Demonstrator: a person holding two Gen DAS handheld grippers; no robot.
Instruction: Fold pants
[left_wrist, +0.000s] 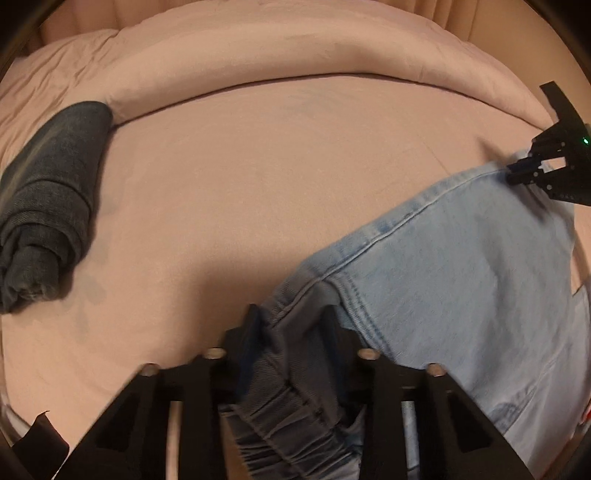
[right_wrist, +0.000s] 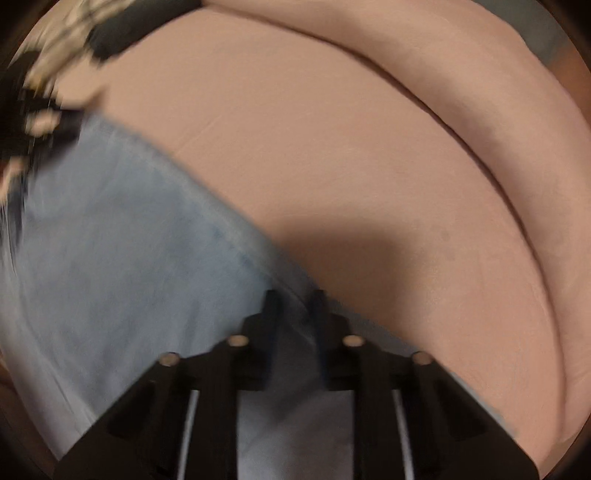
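left wrist view: both grippers pinch the light blue denim pants (left_wrist: 461, 266) on the pink bed sheet (left_wrist: 240, 177).
left gripper (left_wrist: 291, 317) is clamped on the bunched elastic waistband; right gripper (right_wrist: 293, 301) is nearly closed on the pants' edge, blurred. judgement: lift both corners evenly, keep the denim taut, lay edges aligned. rolled dark grey garment (left_wrist: 48, 206) lies well apart.

We see dim, warm light, fisheye bending with dark corners, motion blur strongest in the right wrist view.
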